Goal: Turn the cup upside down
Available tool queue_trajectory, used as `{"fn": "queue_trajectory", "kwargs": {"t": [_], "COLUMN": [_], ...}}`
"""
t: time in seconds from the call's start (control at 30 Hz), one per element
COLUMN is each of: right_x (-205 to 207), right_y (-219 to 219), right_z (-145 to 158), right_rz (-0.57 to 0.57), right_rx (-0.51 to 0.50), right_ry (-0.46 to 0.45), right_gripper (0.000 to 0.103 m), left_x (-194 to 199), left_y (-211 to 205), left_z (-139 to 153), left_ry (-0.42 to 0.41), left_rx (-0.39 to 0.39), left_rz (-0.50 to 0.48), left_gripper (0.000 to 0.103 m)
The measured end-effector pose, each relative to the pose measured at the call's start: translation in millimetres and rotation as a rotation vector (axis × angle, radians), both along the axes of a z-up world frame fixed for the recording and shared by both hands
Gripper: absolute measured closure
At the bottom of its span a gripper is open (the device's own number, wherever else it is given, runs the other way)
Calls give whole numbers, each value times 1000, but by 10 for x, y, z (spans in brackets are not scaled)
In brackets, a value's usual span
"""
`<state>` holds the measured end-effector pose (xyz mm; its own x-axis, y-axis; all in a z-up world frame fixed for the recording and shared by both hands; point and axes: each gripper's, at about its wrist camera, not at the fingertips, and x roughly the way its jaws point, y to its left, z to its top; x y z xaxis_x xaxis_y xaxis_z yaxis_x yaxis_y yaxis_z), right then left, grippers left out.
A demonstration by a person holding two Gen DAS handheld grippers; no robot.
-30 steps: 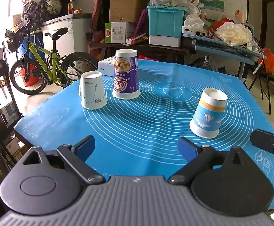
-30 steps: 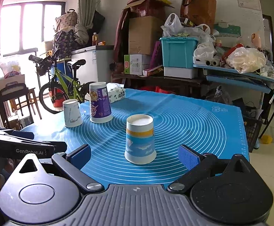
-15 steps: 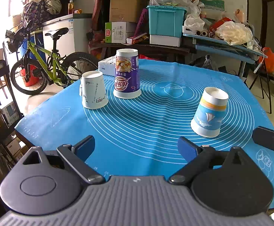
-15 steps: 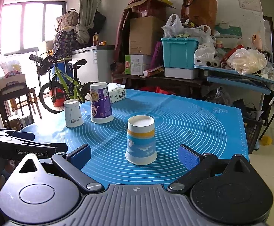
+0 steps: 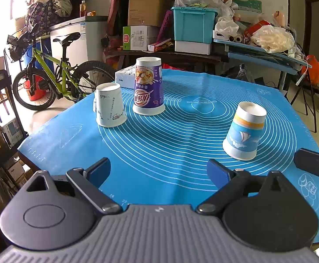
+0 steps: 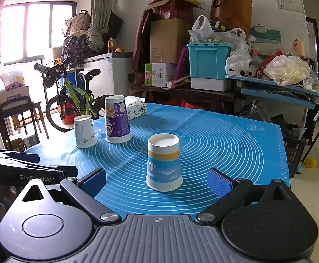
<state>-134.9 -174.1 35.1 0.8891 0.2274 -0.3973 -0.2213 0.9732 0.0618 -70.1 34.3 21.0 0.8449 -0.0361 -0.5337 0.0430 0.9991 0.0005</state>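
Three paper cups stand upside down on the blue mat (image 5: 181, 153). A blue sailboat cup (image 5: 243, 134) is at the right; it also shows in the right wrist view (image 6: 163, 168), just ahead of my right gripper (image 6: 157, 180), which is open and empty. A tall purple cup (image 5: 148, 86) and a white cup (image 5: 110, 105) stand at the left rear, also in the right wrist view as purple cup (image 6: 116, 119) and white cup (image 6: 84, 131). My left gripper (image 5: 158, 171) is open and empty over the mat's near edge.
A tissue box (image 5: 124, 77) lies behind the purple cup. A bicycle (image 5: 56, 76) stands left of the table. Shelves with boxes and a teal bin (image 5: 193, 25) are behind. The right gripper's body (image 5: 315, 162) shows at the right edge of the left wrist view.
Both grippers have drifted slightly; the cups have not moved and both grippers stay open.
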Motion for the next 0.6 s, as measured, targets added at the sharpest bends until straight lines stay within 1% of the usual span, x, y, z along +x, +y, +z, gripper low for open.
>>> {"fn": "queue_trajectory", "kwargs": {"t": [0.6], "right_x": [2], "right_y": [2], "right_z": [-25], "right_rz": [2], "right_rx": [0], "right_ry": [3], "right_gripper": [3], "left_x": [9], "left_y": [0], "left_z": [2], "left_ry": [3], "left_rx": [2], "left_rz": [1], "left_gripper": [9]}}
